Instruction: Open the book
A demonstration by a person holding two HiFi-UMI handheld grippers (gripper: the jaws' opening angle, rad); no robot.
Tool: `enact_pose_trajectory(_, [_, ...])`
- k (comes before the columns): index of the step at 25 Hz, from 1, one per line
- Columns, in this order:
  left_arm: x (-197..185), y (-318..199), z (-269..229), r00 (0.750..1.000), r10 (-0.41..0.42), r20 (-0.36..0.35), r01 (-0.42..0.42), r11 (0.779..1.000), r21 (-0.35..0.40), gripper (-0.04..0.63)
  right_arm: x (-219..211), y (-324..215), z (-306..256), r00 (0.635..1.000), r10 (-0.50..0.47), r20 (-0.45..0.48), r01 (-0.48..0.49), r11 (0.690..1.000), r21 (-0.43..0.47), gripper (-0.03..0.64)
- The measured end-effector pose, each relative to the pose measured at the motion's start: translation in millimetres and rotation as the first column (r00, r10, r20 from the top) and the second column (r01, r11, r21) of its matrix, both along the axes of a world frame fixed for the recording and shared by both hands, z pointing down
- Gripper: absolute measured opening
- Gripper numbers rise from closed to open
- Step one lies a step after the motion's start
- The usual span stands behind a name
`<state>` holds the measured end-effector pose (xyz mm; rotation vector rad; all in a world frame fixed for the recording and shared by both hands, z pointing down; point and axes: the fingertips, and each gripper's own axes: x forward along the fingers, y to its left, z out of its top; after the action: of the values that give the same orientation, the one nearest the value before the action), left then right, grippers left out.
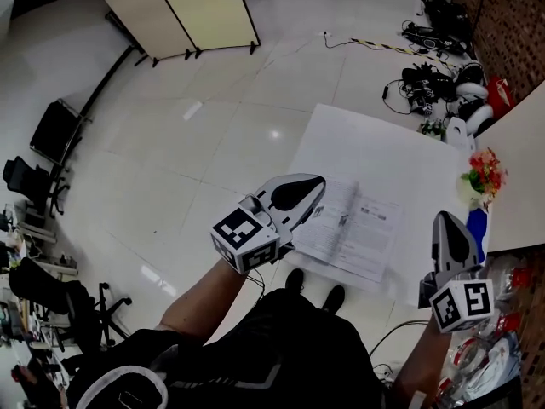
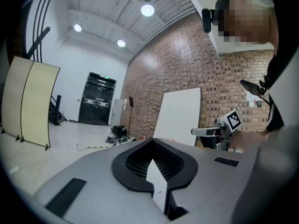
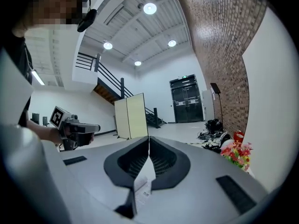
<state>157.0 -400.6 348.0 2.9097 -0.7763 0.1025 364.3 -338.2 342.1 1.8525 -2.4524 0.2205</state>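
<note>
The room had a white tiled floor [image 1: 213, 135], with a brick wall [image 1: 511, 24] along the far right. A cream folding screen [image 1: 187, 11] stood at the far side, well apart from the work area. A white table [image 1: 358, 143] occupied the right of the scene, in front of the person. Loose cables and gear [image 1: 426, 83] lay on the floor beyond the table, near the wall.

The book [image 1: 358, 224] lay open on the near part of the table, pages up.

The left gripper [image 1: 311, 186] was seen over the book's left page. Whether it touched the paper could not be told. Its jaws were closed, tips together, with nothing between them.

The right gripper [image 1: 444, 220] was to the right of the book and apart from it, near the table's right edge. Its jaws were likewise closed and held nothing.

A small bunch of flowers [image 1: 485, 173] stood at the table's right edge, just beyond the right gripper.
</note>
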Motion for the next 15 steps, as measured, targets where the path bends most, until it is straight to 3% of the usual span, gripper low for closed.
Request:
enact_pose_trajectory(3, [-1.1, 13.5, -5.7, 0.998, -0.047, -0.032, 0.046, 0.999, -0.026, -0.003, 9.2, 5.9, 1.8, 1.0, -0.021, -0.005, 0.021, 1.0, 0.01, 0.0])
enact_pose_trajectory(7, [-17.9, 35.1, 3.0, 0.998, -0.065, 0.0, 0.065, 0.998, -0.011, -0.003, 8.2, 19.1, 4.8, 1.0, 0.006, 0.005, -0.006, 1.0, 0.018, 0.0])
enact_pose_trajectory(15, [-81.6, 91.8, -11.7, 0.998, -0.04, -0.057, 0.041, 0.999, 0.015, -0.004, -63.9, 81.6, -18.2, 0.999, 0.043, -0.022, -0.042, 0.998, 0.04, 0.0])
